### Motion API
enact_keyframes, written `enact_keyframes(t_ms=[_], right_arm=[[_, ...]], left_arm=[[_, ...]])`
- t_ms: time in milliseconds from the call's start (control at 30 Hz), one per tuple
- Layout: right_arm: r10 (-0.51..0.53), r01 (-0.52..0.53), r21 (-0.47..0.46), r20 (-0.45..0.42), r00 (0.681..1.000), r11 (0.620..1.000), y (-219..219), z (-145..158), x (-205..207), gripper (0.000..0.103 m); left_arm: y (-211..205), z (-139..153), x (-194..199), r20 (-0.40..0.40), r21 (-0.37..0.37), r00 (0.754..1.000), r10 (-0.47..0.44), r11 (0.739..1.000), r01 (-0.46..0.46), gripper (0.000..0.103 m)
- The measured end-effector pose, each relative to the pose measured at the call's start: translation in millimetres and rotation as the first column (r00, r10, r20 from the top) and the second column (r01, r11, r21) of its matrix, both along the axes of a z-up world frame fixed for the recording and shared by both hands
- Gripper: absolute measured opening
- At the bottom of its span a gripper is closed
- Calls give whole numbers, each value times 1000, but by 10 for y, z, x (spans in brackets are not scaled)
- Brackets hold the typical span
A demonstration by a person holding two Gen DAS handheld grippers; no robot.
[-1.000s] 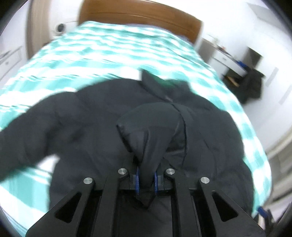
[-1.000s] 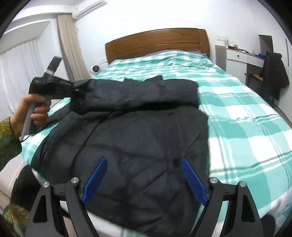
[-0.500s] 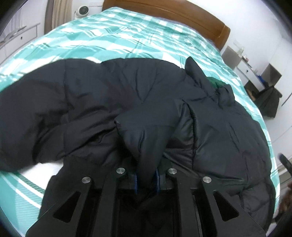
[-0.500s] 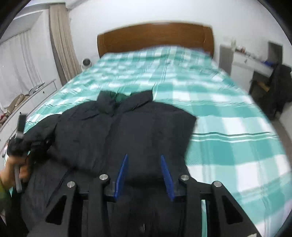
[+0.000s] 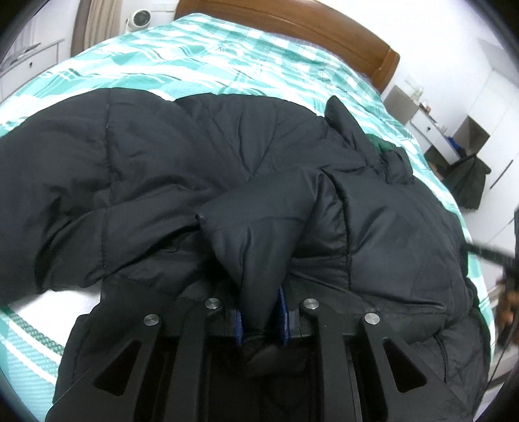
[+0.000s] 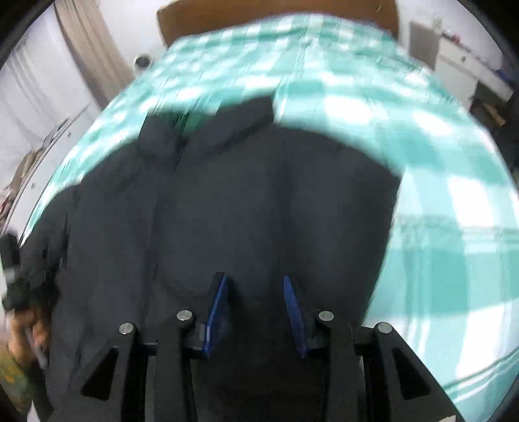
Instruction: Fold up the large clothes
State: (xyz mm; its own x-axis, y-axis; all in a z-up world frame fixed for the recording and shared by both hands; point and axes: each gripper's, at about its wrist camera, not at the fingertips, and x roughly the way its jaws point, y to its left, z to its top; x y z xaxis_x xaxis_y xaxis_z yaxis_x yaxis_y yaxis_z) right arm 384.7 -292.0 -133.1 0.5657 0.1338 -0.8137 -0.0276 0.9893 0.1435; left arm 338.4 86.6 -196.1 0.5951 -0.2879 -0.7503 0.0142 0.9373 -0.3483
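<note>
Left tool (image 5: pixel 261 311), left wrist view: blue pads clamped on a puffy fold of the black jacket (image 5: pixel 227 168), likely a sleeve end, pulled in over the jacket body. Jacket lies spread on the bed (image 5: pixel 201 61), covered by a green-and-white checked quilt; collar points toward the wooden headboard (image 5: pixel 292 22). Small white fan (image 5: pixel 139 18) stands left of the headboard.

Right tool (image 6: pixel 256 311), right wrist view, motion-blurred: jaws have just been closing and now stand narrowly parted over the jacket's (image 6: pixel 243 201) lower body. Fabric fills the gap between the pads; whether they pinch it I cannot tell. Person's other hand (image 6: pixel 29 321) shows at the jacket's left edge.
</note>
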Motion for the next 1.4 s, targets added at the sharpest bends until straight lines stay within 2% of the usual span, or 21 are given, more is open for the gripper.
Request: enact_keyframes(t_ms=[133, 233, 333, 467, 600, 667, 733, 867, 933, 967, 1000, 1033, 1067, 1100, 1200, 1267, 1400], right_arm=[[-95, 95, 27, 18, 995, 995, -123, -76, 396, 36], [-123, 128, 60, -71, 990, 990, -149, -454, 563, 35], [-111, 112, 2, -60, 992, 994, -20, -508, 525, 35], [-98, 96, -42, -60, 993, 995, 29, -338, 315, 38], [-41, 41, -38, 1, 999, 998, 147, -87, -309, 38], [-5, 4, -44, -23, 1000, 999, 232, -156, -495, 38], [20, -27, -96, -69, 997, 995, 312, -379, -569, 38], [-22, 18, -91, -46, 999, 996, 311, -397, -601, 38], [-71, 70, -74, -6, 997, 995, 298, -255, -769, 41], [-79, 80, -61, 25, 997, 995, 294, -182, -844, 53], [-81, 84, -53, 57, 995, 995, 305, -102, -954, 71], [-79, 85, -51, 104, 991, 995, 327, -11, -1140, 78], [-75, 85, -63, 143, 987, 994, 358, 48, -1299, 82], [-70, 85, -79, 174, 982, 993, 391, 81, -1473, 82], [-75, 104, -109, 236, 969, 989, 492, 97, -1943, 82], [-85, 115, -97, 268, 960, 989, 551, 71, -2244, 82], [-74, 114, -109, 319, 945, 987, 761, -29, -2764, 82]], left_arm=[[-6, -14, -30, 14, 15, 1000, 0, 1000, -1, 18], [-34, -15, -29, 19, 29, 1000, -4, 1000, 4, 18], [-36, -27, -24, 24, 30, 1000, -6, 1000, 5, 18], [-26, -38, -18, 25, 26, 1000, -5, 1000, 4, 18], [-35, -39, -22, 28, 27, 1000, -4, 1000, 3, 18], [-35, -39, -21, 27, 29, 1000, -4, 1000, 3, 18], [-45, -31, -24, 25, 38, 1000, -5, 999, 4, 18], [-100, 20, -27, 17, 90, 1000, -8, 996, 7, 19], [-147, 83, -73, 11, 148, 1000, -7, 989, 5, 27], [-167, 122, -120, 7, 171, 1000, -5, 985, 4, 37], [-177, 154, -174, 6, 185, 1000, -2, 983, 1, 55], [-181, 203, -277, 12, 210, 1000, 13, 978, -15, 63], [-171, 247, -378, 24, 217, 999, 22, 976, -27, 75], [-147, 300, -516, 41, 199, 999, 20, 980, -28, 81], [-93, 401, -864, 59, 141, 998, 4, 990, -12, 89], [-26, 435, -1127, 48, 104, 999, -12, 995, 7, 90], [202, 471, -1555, 35, 97, 999, -3, 995, 0, 90]])
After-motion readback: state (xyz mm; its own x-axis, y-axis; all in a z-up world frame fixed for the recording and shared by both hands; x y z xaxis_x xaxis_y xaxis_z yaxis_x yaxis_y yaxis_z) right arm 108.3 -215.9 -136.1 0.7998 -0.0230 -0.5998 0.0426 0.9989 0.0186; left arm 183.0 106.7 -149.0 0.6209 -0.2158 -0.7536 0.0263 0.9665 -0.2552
